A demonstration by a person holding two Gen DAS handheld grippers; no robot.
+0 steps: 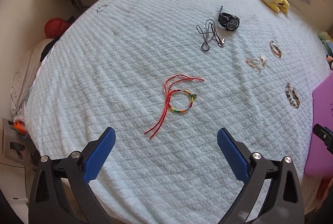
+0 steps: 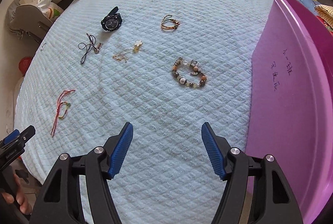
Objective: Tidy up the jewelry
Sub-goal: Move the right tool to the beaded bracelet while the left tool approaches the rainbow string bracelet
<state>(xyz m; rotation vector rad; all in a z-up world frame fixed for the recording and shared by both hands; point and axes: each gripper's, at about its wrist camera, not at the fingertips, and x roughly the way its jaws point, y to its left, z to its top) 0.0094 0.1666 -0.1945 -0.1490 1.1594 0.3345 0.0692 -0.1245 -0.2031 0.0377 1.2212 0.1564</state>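
Both the left tongs [image 1: 166, 137] and the right tongs [image 2: 167, 132] hung empty, jaws spread, above the bed [image 1: 129, 53]. The red cord bracelet [image 1: 180, 100] lay ahead of the left, the beaded bracelet [image 2: 189, 74] ahead of the right, near the purple bin [image 2: 291, 82].

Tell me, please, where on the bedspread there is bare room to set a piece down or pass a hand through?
Free: the wide stretch between the red cord bracelet and the beaded bracelet, running to the near edge under both open grippers. Also bare: between the small ring and the black cord necklace. Crowded: around the watch, necklace and gold chain, and beside the purple bin.
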